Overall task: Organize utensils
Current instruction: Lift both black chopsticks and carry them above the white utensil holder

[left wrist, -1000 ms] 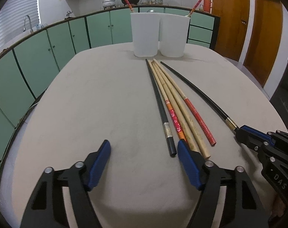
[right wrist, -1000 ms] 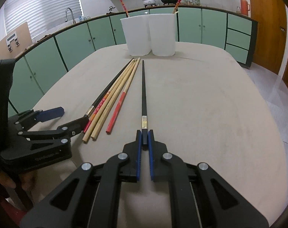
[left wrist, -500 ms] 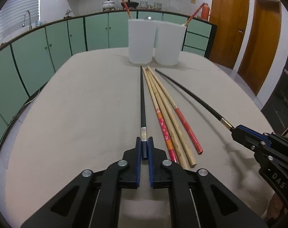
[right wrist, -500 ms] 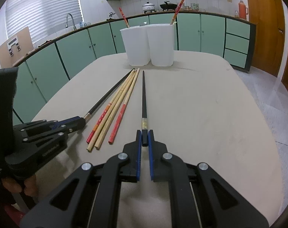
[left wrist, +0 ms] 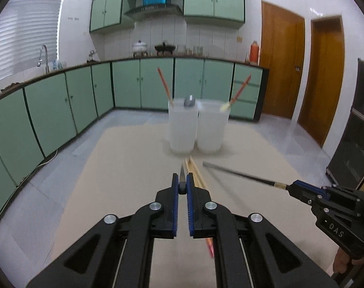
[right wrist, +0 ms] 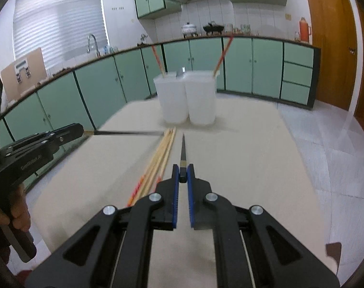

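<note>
My left gripper (left wrist: 182,184) is shut on a black chopstick (left wrist: 182,174) and holds it lifted, pointing at two white tubs (left wrist: 183,127). My right gripper (right wrist: 182,174) is shut on a second black chopstick (right wrist: 183,147), also raised above the table. Each gripper shows in the other view: the right one (left wrist: 292,188) with its chopstick (left wrist: 239,174), the left one (right wrist: 80,129) with its chopstick (right wrist: 126,132). Several wooden and red chopsticks (right wrist: 158,158) lie on the beige table (right wrist: 242,168). Each tub holds a red chopstick (left wrist: 164,86).
The two tubs (right wrist: 186,98) stand side by side at the table's far end; a grey utensil tip (left wrist: 189,102) sticks out of the left one. Green cabinets (left wrist: 62,100) ring the room, wooden doors (left wrist: 302,72) at right.
The left gripper closed on the black chopstick. Both grippers have since lifted their chopsticks off the table and tilted level, so the view now looks across the room.
</note>
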Available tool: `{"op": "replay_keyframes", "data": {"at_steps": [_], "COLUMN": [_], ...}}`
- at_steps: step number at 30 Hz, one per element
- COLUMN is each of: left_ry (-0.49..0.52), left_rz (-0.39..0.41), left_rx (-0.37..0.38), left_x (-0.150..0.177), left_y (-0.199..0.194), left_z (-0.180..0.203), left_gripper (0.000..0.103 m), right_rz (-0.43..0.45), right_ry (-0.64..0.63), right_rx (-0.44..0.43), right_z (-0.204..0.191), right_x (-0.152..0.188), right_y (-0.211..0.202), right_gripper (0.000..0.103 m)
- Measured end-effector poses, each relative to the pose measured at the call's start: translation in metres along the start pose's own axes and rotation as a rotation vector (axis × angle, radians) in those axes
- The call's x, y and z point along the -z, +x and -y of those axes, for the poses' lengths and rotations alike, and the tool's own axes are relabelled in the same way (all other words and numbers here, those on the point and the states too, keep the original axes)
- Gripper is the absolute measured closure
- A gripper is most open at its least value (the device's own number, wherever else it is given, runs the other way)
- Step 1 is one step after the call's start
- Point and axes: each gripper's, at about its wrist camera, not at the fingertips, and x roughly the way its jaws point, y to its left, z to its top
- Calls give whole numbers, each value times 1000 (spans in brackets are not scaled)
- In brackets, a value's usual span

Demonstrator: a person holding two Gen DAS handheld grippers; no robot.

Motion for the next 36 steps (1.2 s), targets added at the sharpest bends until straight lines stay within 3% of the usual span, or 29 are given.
{"op": "replay_keyframes", "data": {"at_steps": [5,16,29,36], "left_ry": [1,-24,-8,12], "left_rz": [64,55,95,150], "left_rx": [14,65,81,93], "left_x": [-34,-79,-93,-118], "left_y": [-6,2,-6,-13], "left_z": [-2,-15,-14,-15], "left_gripper": [97,97,97,97], "right_rz": [53,40,34,73], "right_ry": [-15,-7,-70,-63], "right_rx": [-26,-72,-96,-135], "right_z": [1,16,8,18], "right_x": [-40,-115,-134,-163], "right_y": [-14,-11,-10,-19], "right_gripper": [97,97,97,97]}}
